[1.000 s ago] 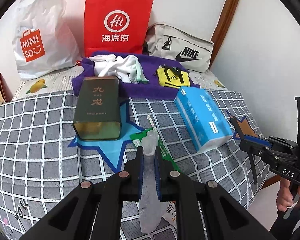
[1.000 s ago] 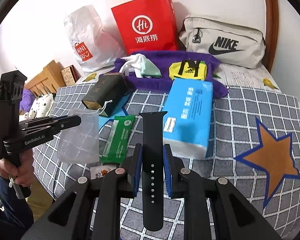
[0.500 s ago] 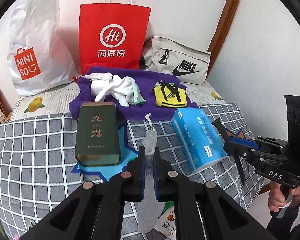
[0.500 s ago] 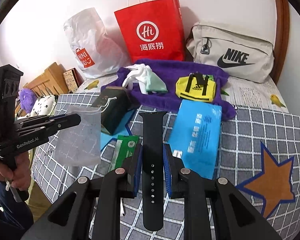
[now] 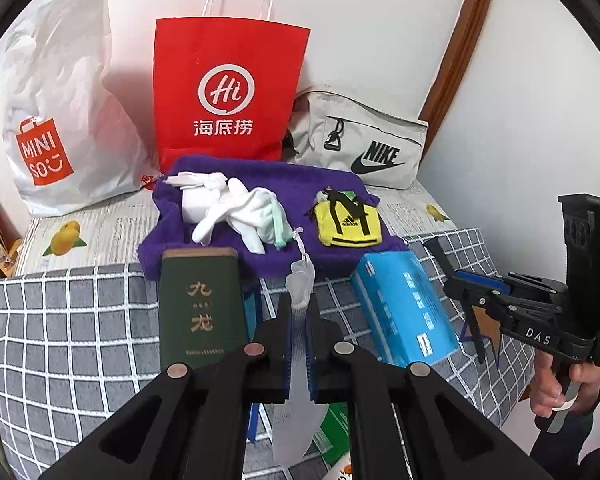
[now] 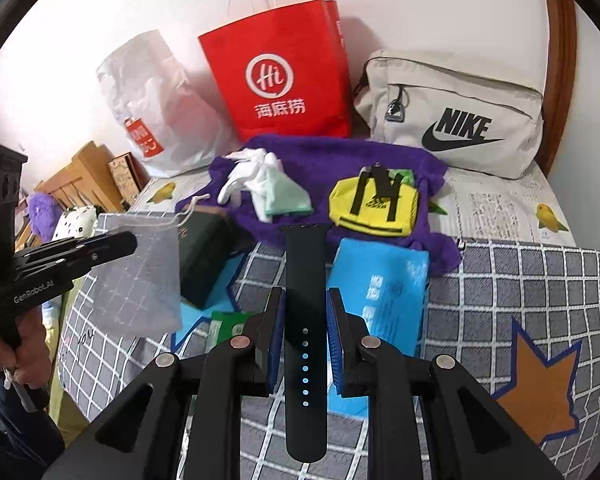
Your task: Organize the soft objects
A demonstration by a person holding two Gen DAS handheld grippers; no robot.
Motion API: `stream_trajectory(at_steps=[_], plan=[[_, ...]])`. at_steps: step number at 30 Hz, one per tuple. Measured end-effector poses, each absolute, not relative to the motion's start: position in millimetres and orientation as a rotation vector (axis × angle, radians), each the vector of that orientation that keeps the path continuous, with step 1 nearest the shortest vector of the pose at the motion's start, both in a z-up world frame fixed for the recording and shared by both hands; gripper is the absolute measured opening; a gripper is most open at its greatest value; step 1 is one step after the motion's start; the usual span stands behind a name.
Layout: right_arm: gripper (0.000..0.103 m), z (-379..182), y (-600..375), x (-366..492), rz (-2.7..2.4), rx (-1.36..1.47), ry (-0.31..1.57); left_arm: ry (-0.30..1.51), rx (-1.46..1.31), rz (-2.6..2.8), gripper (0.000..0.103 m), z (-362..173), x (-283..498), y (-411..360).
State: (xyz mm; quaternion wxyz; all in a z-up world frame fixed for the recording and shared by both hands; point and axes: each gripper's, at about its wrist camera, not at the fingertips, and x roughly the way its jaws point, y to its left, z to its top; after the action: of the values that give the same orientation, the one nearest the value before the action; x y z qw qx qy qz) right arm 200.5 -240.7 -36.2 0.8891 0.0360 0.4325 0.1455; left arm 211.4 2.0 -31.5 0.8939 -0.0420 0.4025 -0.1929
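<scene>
- The bed [image 6: 540, 280], under a grey grid-checked cover, ends in an edge at the near left in the right wrist view; a wooden frame and a white wall close its far right side.
- Bare checked cover lies to the right of the blue tissue pack [image 6: 384, 292], around an orange star patch [image 6: 540, 376].
- Along the back wall stand a crinkled white plastic bag [image 5: 60, 120], a stiff red paper bag [image 5: 228, 92] and a soft beige Nike pouch [image 6: 456, 116].
- Before them a fuzzy purple towel [image 6: 340, 160] carries white gloves [image 5: 236, 208] and a small yellow bag [image 6: 376, 204].
- A dark green box [image 5: 200, 304] lies just in front of the towel; a green packet [image 6: 224, 324] sits nearer.
- The left hand-held gripper [image 5: 299, 344] is closed on a sheer mesh drawstring pouch [image 6: 140, 276], which hangs flat above the bed's near left edge.
- The right hand-held gripper [image 6: 306, 340] is clamped on a smooth black watch strap [image 6: 305, 280], holed along its middle, held lengthwise between the blue pads and raised above the tissue pack.
- The pouch and strap are held apart, pouch to the left.
</scene>
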Motion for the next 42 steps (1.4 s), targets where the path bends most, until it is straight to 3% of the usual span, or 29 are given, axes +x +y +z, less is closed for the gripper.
stream_trajectory(at_steps=[24, 42], plan=[[0.020, -29, -237, 319, 0.295, 0.072, 0.858, 0.821, -0.165, -0.369, 0.006, -22, 310, 12], [0.020, -79, -230, 397, 0.311, 0.071, 0.952, 0.869, -0.172, -0.433, 0.006, -33, 377, -34]])
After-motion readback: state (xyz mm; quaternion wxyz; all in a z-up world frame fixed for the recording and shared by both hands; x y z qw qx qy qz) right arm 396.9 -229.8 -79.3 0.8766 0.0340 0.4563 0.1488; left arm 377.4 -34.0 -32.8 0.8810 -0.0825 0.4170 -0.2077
